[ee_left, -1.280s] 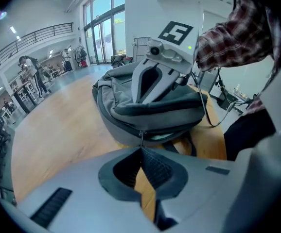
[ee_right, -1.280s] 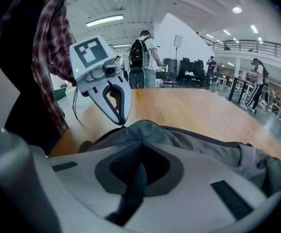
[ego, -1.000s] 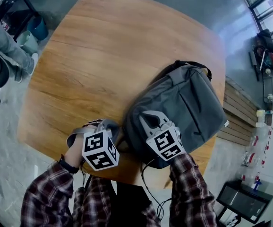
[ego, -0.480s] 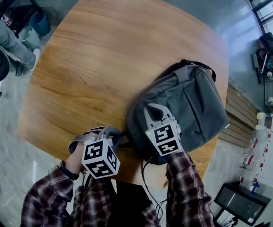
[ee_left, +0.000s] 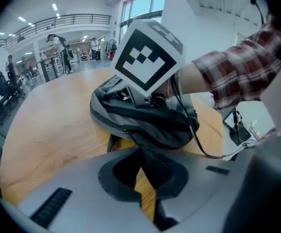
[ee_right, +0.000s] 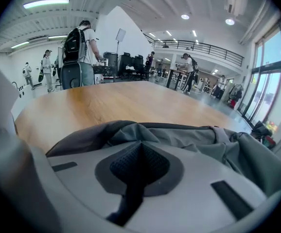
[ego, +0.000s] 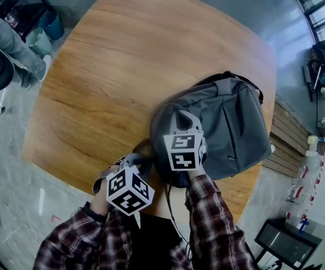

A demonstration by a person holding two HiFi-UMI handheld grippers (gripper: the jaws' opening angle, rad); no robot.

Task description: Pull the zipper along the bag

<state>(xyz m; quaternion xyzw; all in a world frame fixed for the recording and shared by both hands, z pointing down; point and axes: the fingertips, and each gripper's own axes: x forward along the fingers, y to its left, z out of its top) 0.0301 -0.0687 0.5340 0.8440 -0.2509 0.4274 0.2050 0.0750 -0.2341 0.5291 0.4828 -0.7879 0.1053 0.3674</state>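
My left gripper is clamped on a grey strap running from the bag's near corner, just above the table edge. Close beside it, my right gripper has its fingers pressed together on top of the grey bag. Its marker cube hides the zipper there, so I cannot tell whether the pull is pinched. The bag lies on the wooden table, toward its right side. Past the table, a person with a backpack stands in the hall.
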